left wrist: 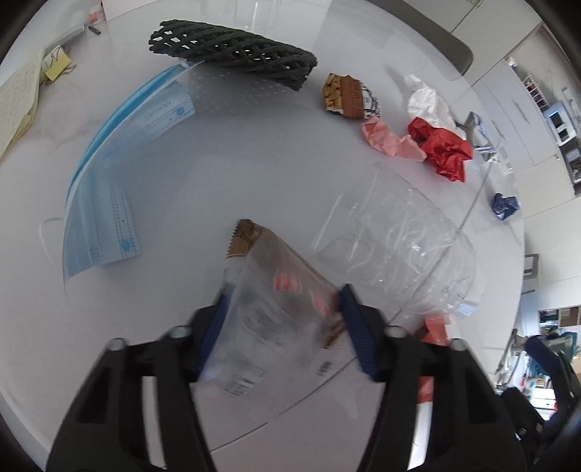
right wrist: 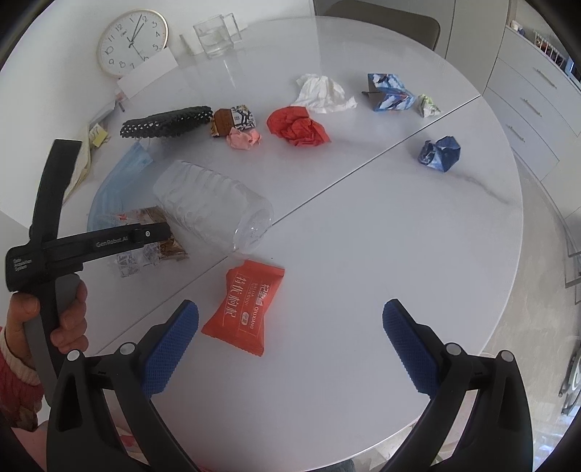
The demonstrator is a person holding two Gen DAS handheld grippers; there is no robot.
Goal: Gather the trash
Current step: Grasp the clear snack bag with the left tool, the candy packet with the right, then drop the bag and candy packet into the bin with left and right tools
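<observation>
My left gripper [left wrist: 283, 312] has its blue pads on both sides of a clear snack wrapper [left wrist: 276, 301] with brown edges; whether it pinches it I cannot tell. The same wrapper [right wrist: 152, 250] lies on the table under the left gripper [right wrist: 159, 232] in the right wrist view. A clear plastic bottle [right wrist: 214, 207] lies on its side beside it, also in the left wrist view [left wrist: 399, 247]. My right gripper [right wrist: 290, 337] is open and empty, with an orange snack packet [right wrist: 243, 308] on the table close to its left pad.
On the round white table [right wrist: 399, 236]: blue face masks [left wrist: 109, 174], a black foam net [left wrist: 236, 51], a brown wrapper [left wrist: 348, 96], pink [right wrist: 243, 138], red [right wrist: 297, 127], white [right wrist: 321, 92] and blue [right wrist: 439, 152] crumpled papers. A clock [right wrist: 132, 41] and glass [right wrist: 214, 34] stand at the back.
</observation>
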